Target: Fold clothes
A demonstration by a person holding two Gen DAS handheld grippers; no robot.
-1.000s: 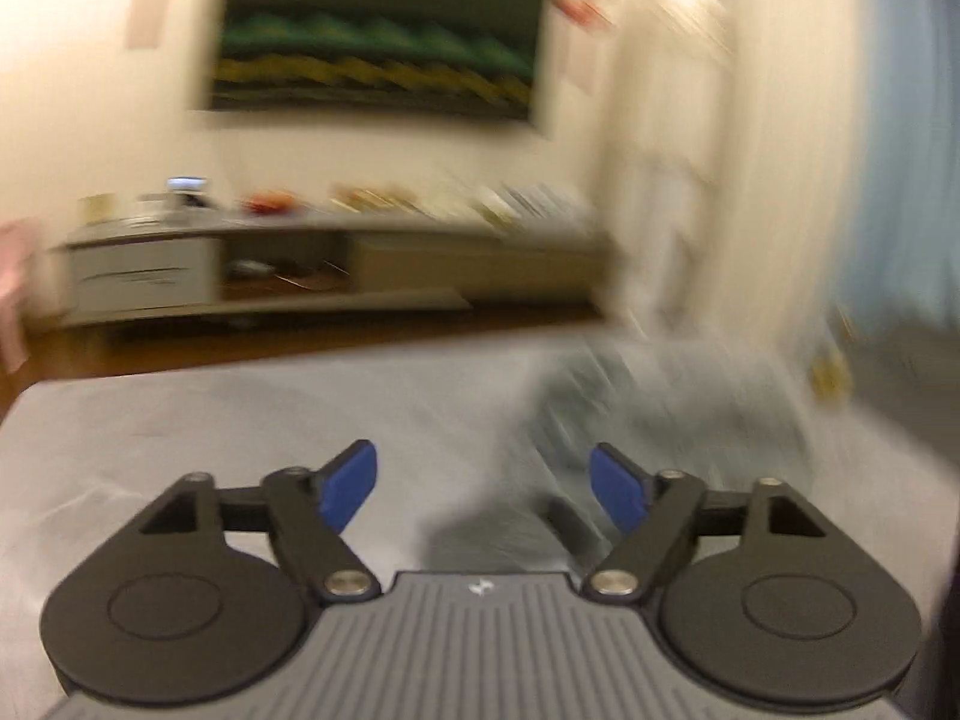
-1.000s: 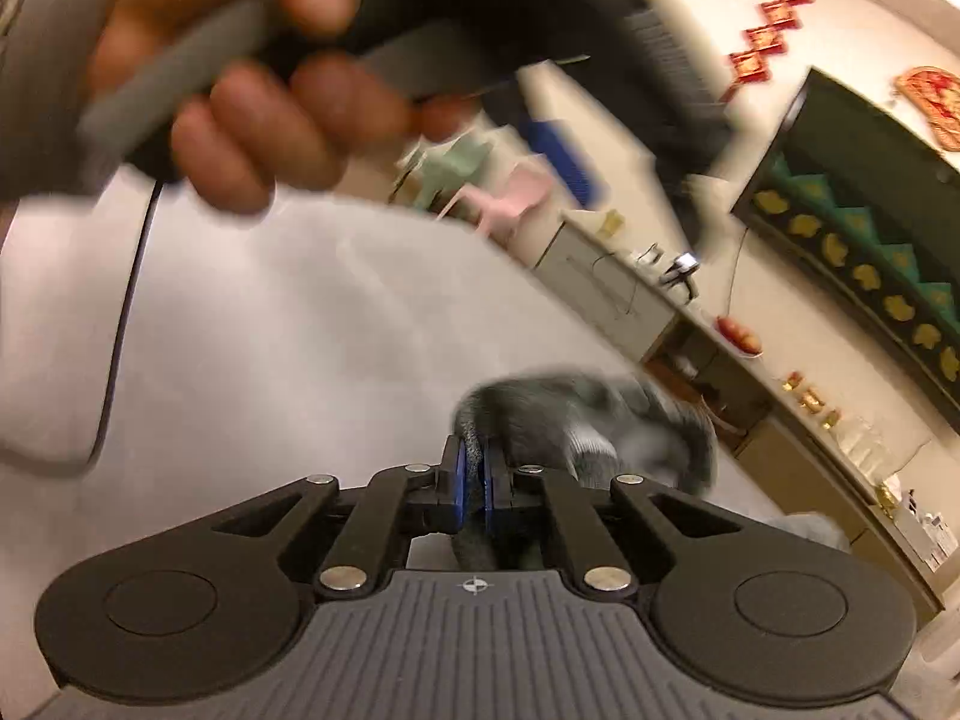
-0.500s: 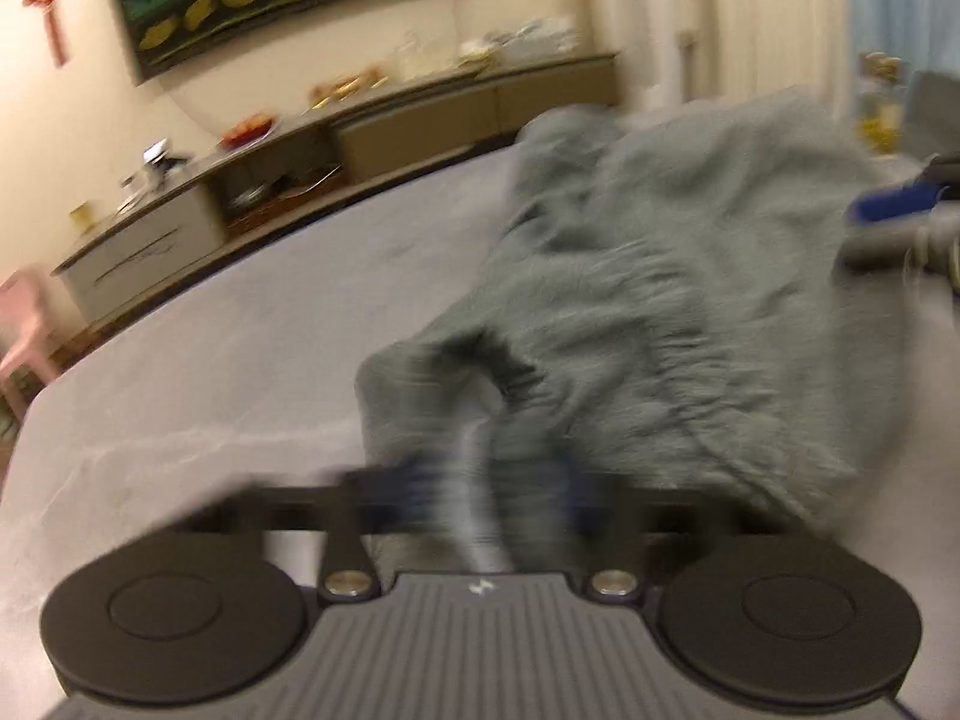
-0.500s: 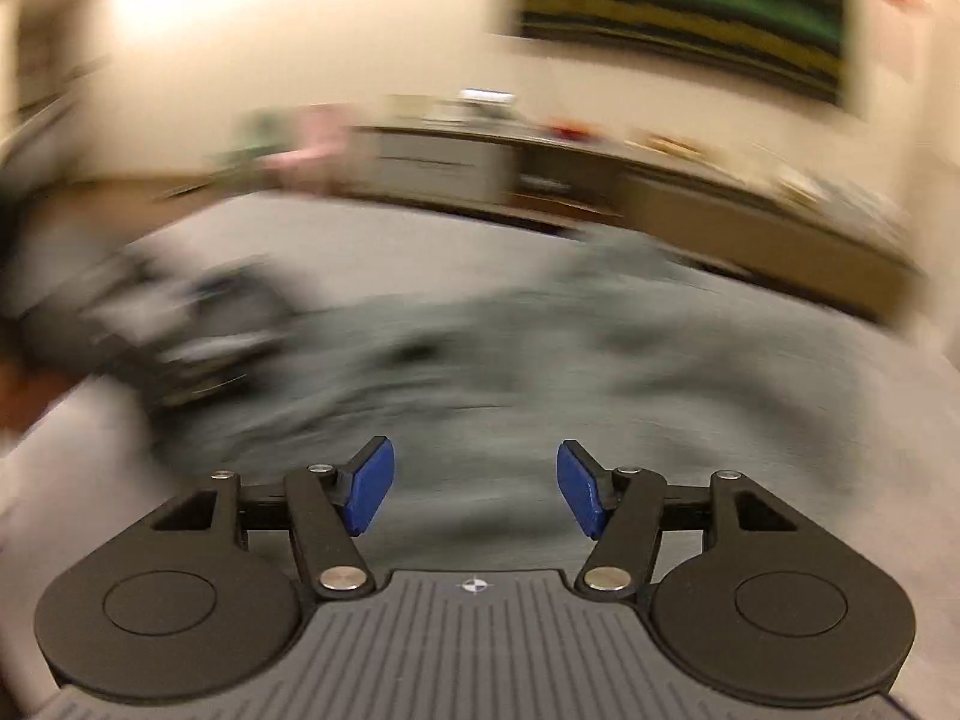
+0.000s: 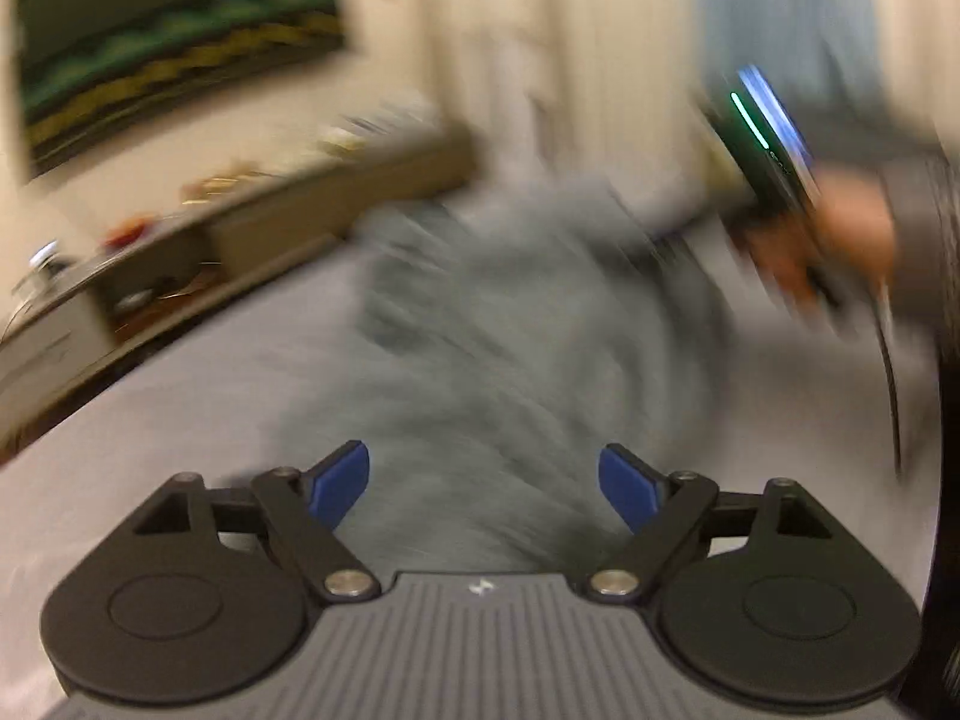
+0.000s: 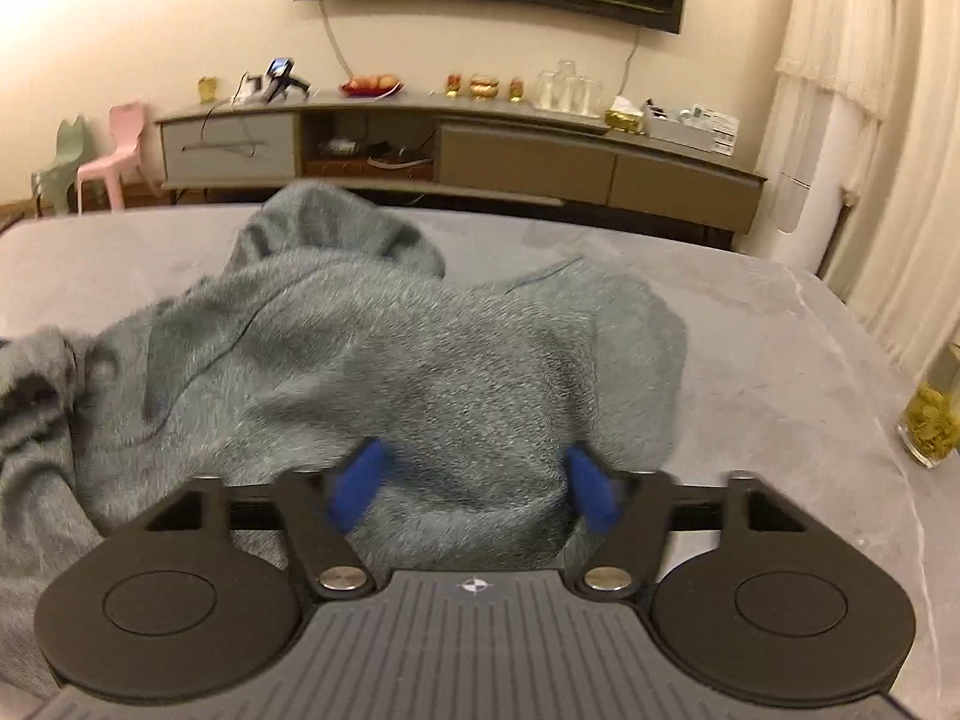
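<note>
Your left gripper [image 5: 483, 486] is spread wide with nothing between its blue pads, hovering over the near edge of the grey sweater [image 6: 384, 360]. That sweater lies crumpled on the grey table [image 6: 780, 348]. Your right gripper [image 6: 474, 483] is also wide apart, its pads [image 6: 360, 480] either side of a fold of the sweater; whether they touch it is unclear. Your right hand [image 5: 852, 228] shows blurred in the left view.
</note>
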